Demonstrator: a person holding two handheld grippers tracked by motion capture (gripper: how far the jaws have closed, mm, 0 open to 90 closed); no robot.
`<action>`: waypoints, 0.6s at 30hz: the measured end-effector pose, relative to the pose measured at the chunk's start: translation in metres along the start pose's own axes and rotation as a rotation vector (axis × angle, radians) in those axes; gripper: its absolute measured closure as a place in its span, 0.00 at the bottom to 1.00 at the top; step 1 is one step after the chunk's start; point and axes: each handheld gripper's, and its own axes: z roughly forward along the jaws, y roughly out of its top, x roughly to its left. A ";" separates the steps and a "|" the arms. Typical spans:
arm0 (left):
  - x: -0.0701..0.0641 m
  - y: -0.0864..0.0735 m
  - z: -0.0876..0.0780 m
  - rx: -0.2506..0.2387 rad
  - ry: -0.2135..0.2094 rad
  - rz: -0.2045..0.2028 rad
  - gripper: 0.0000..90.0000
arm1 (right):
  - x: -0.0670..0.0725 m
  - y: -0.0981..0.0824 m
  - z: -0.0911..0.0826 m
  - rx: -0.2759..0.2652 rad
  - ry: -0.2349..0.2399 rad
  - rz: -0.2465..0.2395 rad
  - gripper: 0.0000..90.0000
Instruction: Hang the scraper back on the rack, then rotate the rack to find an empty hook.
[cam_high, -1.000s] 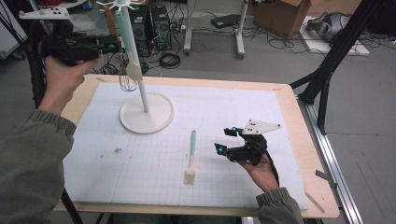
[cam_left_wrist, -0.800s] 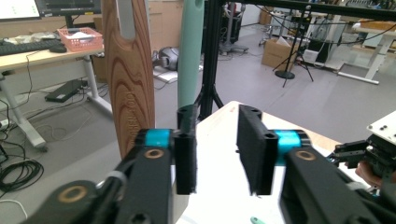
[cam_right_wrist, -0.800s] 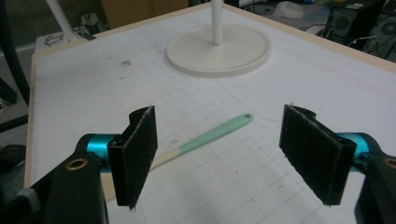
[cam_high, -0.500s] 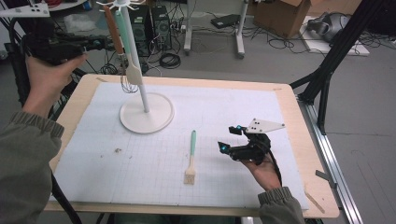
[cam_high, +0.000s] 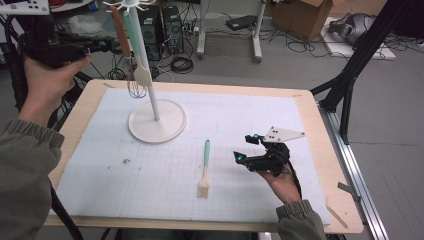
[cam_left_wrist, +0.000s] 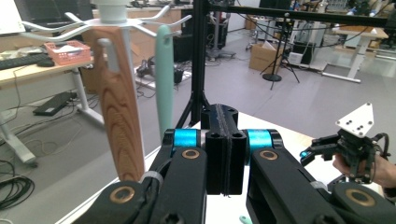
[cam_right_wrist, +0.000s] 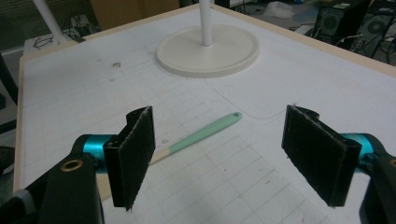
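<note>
A white utensil stand (cam_high: 157, 122) rises at the table's back left. From its hooks hang a wooden-handled whisk (cam_high: 118, 27) (cam_left_wrist: 119, 107) and a mint spatula (cam_high: 132, 30) (cam_left_wrist: 164, 79). My left gripper (cam_high: 104, 45) (cam_left_wrist: 226, 112) is held high, just left of the stand, apart from the handles. Its jaws have just closed and are shut with nothing between them. A mint-handled brush (cam_high: 205, 162) (cam_right_wrist: 205, 130) lies flat on the white mat. My right gripper (cam_high: 247, 147) (cam_right_wrist: 217, 158) hovers just right of the brush, open and empty.
The white grid mat (cam_high: 100, 170) covers most of the wooden table (cam_high: 330, 165). A black frame leg (cam_high: 350, 75) stands past the right edge. Cables and computer towers (cam_high: 165, 22) sit on the floor behind the table.
My left gripper has drawn back to the left, away from the stand, and its jaws have closed. The wooden handle now hangs free on its hook. The right gripper has stayed put.
</note>
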 end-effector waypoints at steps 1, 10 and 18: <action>-0.001 0.001 0.000 0.005 -0.001 0.003 0.99 | 0.000 0.000 0.000 0.001 -0.001 -0.001 0.27; -0.011 0.021 0.012 0.007 -0.016 0.018 0.99 | 0.001 0.000 0.002 0.007 0.004 0.002 0.27; -0.017 0.039 0.030 0.008 -0.009 0.022 0.99 | 0.000 -0.001 0.000 0.001 0.000 0.003 0.27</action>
